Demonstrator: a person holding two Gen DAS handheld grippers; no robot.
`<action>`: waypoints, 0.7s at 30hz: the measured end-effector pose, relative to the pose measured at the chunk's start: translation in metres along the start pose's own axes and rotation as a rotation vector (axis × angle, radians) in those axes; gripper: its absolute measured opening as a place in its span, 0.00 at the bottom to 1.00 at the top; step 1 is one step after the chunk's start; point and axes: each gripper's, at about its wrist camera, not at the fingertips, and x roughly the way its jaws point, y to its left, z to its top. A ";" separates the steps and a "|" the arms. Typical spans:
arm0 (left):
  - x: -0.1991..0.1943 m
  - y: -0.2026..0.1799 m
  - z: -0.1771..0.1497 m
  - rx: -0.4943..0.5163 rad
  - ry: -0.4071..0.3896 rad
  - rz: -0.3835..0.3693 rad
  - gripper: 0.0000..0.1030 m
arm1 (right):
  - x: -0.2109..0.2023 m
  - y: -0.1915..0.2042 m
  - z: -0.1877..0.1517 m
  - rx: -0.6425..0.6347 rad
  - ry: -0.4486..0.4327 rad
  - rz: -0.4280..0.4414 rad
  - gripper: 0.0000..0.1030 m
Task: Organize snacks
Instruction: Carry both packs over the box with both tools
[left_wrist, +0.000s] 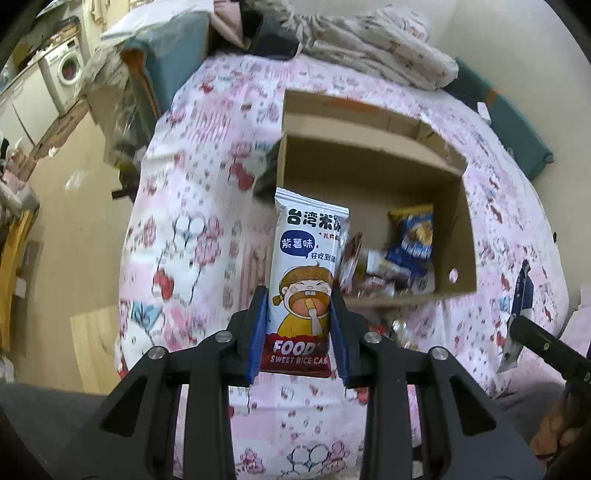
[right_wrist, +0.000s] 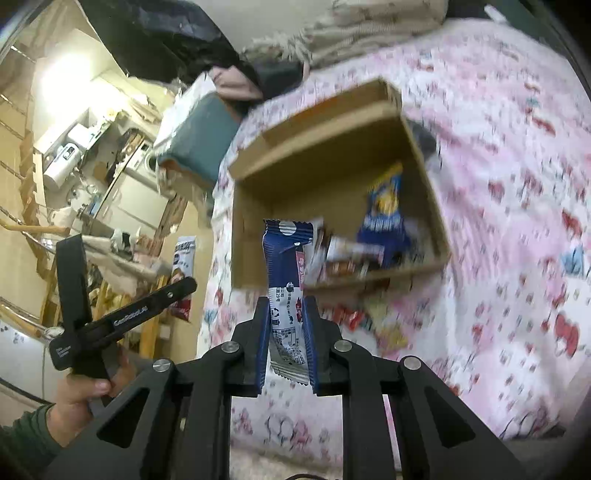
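Both grippers clamp packets above the bed: left gripper (left_wrist: 299, 325) a rice cake packet (left_wrist: 308, 273), right gripper (right_wrist: 287, 343) a blue packet (right_wrist: 286, 277). Released early, either could miss the cardboard box (left_wrist: 373, 173).

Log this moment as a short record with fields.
left gripper: shut on sweet rice cake packet, held upright
right gripper: shut on blue-and-white snack packet
cardboard box: open, on the pink patterned bedspread
box contents: blue chip bag and several smaller packets
loose snacks: a few on the bedspread before the box
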 end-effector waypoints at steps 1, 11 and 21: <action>-0.001 -0.002 0.006 0.003 -0.009 -0.002 0.27 | -0.001 -0.001 0.006 -0.001 -0.007 -0.001 0.18; 0.027 -0.020 0.037 0.081 -0.084 0.010 0.27 | 0.011 -0.027 0.043 0.033 -0.141 0.047 0.18; 0.076 -0.016 0.035 0.046 -0.049 -0.067 0.27 | 0.055 -0.059 0.053 0.106 -0.080 -0.018 0.18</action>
